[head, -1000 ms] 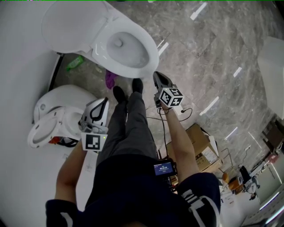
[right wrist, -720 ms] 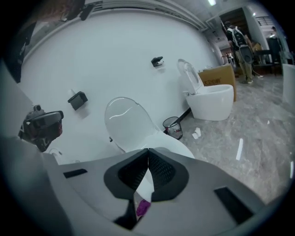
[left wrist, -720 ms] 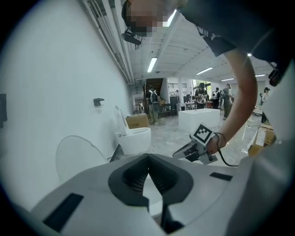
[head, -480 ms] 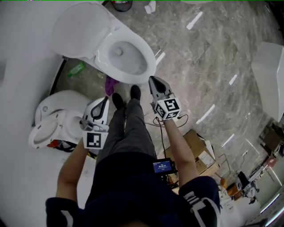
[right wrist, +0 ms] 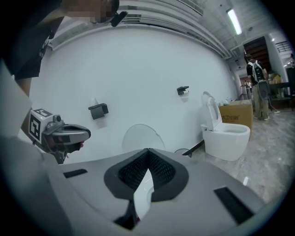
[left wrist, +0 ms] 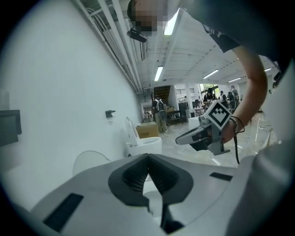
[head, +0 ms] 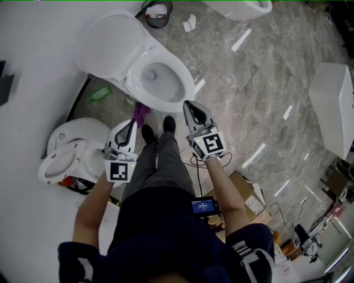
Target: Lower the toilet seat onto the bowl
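Grey marbled floor (head: 265, 99), white wall (head: 33, 33); the toilet (head: 135, 63) backs onto that wall with its toilet seat (head: 110, 41) raised and leaning back, bowl uncovered. A second toilet (head: 72, 149) sits further along the wall from the toilet, a cardboard box (head: 248, 176) well clear of its front, a black bin (head: 156, 14) just beyond it. You hold the left gripper (head: 131, 122) and right gripper (head: 187, 105) just short of the toilet's front rim, both with jaws closed together on nothing.
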{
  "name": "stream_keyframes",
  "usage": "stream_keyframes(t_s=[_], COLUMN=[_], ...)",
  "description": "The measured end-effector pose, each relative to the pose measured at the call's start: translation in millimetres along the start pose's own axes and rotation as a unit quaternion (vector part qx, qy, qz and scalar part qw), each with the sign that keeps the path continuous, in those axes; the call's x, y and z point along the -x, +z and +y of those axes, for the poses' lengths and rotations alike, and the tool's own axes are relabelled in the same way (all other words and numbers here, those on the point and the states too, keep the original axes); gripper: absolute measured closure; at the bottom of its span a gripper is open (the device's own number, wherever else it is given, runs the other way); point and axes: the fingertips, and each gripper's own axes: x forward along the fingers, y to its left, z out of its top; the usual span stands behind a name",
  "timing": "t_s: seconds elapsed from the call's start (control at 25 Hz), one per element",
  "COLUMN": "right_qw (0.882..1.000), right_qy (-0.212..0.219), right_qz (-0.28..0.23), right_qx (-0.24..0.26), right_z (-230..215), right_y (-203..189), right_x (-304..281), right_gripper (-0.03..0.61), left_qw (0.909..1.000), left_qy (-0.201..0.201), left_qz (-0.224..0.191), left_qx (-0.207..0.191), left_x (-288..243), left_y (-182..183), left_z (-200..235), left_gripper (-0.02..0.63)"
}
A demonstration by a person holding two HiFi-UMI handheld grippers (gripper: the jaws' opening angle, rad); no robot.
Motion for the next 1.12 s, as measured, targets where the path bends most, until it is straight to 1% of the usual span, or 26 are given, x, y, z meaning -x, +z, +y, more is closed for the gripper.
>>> stream_keyframes(t_s=[0.08,0.2,0.28,0.4,0.44,0.52,0.56,0.64,0.72,0.76,0.92,1.12], right_qw=[1.0,0.997,0.995,0.993,0.992,0.991,0.991,0.99,0.988,0.987,0.984,0.979], right_qy=[0.007,0.013,0.015,0.021,0.023,0.027,0.028,0.032,0.039,0.042,0.045,0.054], right_qz=[-0.024,-0.062,-0.077,-0.095,-0.1,-0.111,-0.114,-0.115,-0.115,-0.117,-0.131,-0.144], right_qx=[0.016,0.041,0.058,0.069,0.069,0.067,0.068,0.079,0.094,0.1,0.114,0.131], right_z=[10,27,41,59,65,76,81,92,104,109,127,145], right_y=[18,49,68,92,100,117,126,141,154,160,187,209], right_x=[5,14,21,31,35,44,48,54,57,59,67,74], right_gripper=[0.558,0.558,0.558,0.558,0.558,0.558,0.558,0.558,0.558,0.558,0.558,0.557], left_qw=[0.9999,0.9993,0.9988,0.9981,0.9976,0.9945,0.9933,0.9914,0.9842,0.9814,0.9802,0.9741], left_qy=[0.01,0.027,0.035,0.045,0.052,0.073,0.079,0.088,0.107,0.113,0.123,0.143], left_qz=[-0.013,-0.022,-0.035,-0.04,-0.046,-0.069,-0.076,-0.081,-0.11,-0.121,-0.123,-0.148], left_qx=[-0.001,0.008,-0.001,-0.012,-0.004,0.028,0.037,0.052,0.088,0.097,0.095,0.094], left_x=[4,14,22,36,42,55,61,72,83,89,112,134], left_y=[9,19,29,41,47,61,68,79,93,99,112,130], left_z=[6,16,24,35,39,48,53,60,70,74,86,100], left_gripper=[0.589,0.589,0.589,0.589,0.589,0.589,0.589,0.589,0.589,0.589,0.589,0.589])
